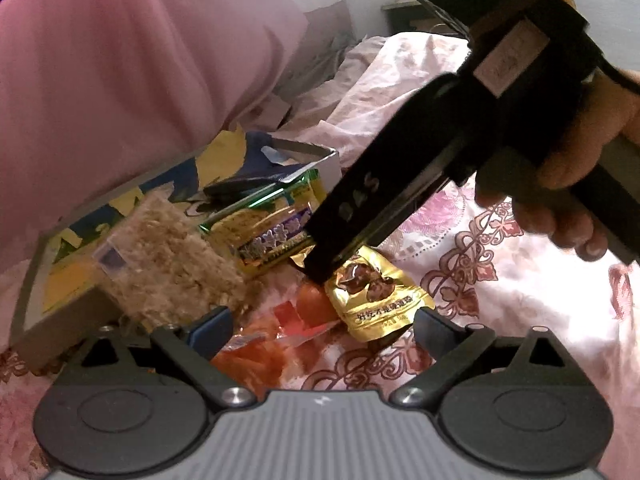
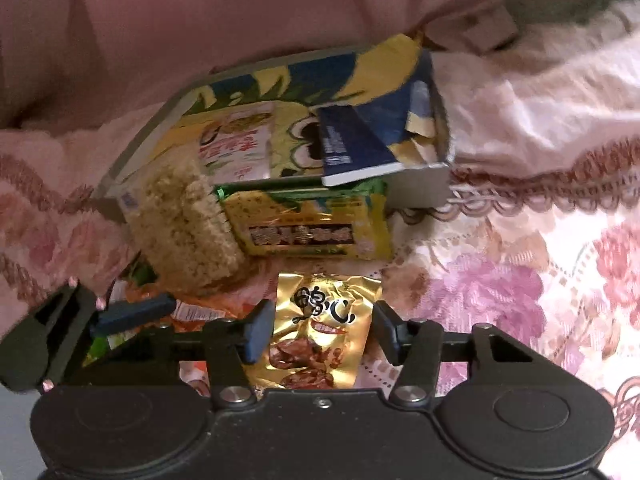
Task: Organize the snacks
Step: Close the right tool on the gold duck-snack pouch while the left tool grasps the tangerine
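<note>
A gold foil snack packet (image 2: pixel 320 332) lies on the flowered bedcover between the open jaws of my right gripper (image 2: pixel 322 330); it also shows in the left wrist view (image 1: pixel 376 292), with the right gripper (image 1: pixel 320 268) coming down on it from the upper right. My left gripper (image 1: pixel 320 326) is open and empty over an orange-red wrapper (image 1: pixel 280 340). A yellow-green packet (image 2: pixel 308 228) and a clear pack of beige flaky snack (image 2: pixel 188 224) lean against an open cartoon-printed box (image 2: pixel 304 128).
The box holds a white-red packet (image 2: pixel 236 140) and a dark blue packet (image 2: pixel 352 148). My left gripper's finger (image 2: pixel 132 312) reaches in at the lower left of the right wrist view. A pink-sleeved arm (image 1: pixel 120 60) hangs over the box. The bedcover (image 2: pixel 520 280) spreads right.
</note>
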`<state>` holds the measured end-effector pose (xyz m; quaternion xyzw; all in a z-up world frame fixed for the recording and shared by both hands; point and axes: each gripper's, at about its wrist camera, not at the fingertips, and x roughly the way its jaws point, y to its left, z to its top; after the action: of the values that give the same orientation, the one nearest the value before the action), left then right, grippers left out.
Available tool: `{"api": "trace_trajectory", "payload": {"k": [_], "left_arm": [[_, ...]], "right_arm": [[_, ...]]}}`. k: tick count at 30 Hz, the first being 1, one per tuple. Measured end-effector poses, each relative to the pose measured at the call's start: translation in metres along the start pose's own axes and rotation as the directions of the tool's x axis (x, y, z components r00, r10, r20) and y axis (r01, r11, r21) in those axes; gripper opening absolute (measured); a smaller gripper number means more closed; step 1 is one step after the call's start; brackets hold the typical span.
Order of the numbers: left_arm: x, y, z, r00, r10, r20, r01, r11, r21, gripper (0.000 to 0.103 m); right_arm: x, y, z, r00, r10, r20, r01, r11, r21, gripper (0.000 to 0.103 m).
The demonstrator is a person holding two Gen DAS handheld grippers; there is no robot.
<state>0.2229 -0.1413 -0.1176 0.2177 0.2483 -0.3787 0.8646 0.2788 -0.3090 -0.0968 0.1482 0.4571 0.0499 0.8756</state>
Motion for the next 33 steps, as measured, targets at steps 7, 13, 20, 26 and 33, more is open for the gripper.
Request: {"api": "trace_trajectory", "payload": {"k": [7, 13, 20, 26, 33], "left_arm": [[-0.001, -0.001, -0.001, 1.000, -0.012, 0.000, 0.012, 1.000, 0.017, 0.099], [-0.002, -0.005, -0.001, 0.999, -0.037, -0.001, 0.037, 0.999, 0.025, 0.099], [-0.001, -0.010, 0.004, 1.000, -0.015, 0.005, 0.015, 0.999, 0.048, 0.099], [0.020, -0.015, 0.019, 0.999, -0.032, -0.041, 0.038, 0.987, 0.156, 0.090], [0.034, -0.007, 0.030, 0.990, -0.079, -0.119, 0.098, 0.982, 0.162, 0.070]], "right_arm": [[0.001, 0.004, 0.000, 0.998, -0.063, -0.025, 0.061, 0.995, -0.078, 0.056], [-0.001, -0.008, 0.005, 0.987, -0.102, -0.124, 0.092, 0.992, -0.087, 0.055], [-0.005, -0.008, 0.004, 0.976, -0.141, -0.169, 0.103, 0.972, -0.211, 0.056], [-0.007, -0.006, -0.007, 0.964, -0.178, -0.199, 0.093, 0.923, -0.374, 0.063], [-0.009, -0.013, -0.009, 0.968, -0.145, -0.207, 0.053, 0.918, -0.393, 0.065]]}}
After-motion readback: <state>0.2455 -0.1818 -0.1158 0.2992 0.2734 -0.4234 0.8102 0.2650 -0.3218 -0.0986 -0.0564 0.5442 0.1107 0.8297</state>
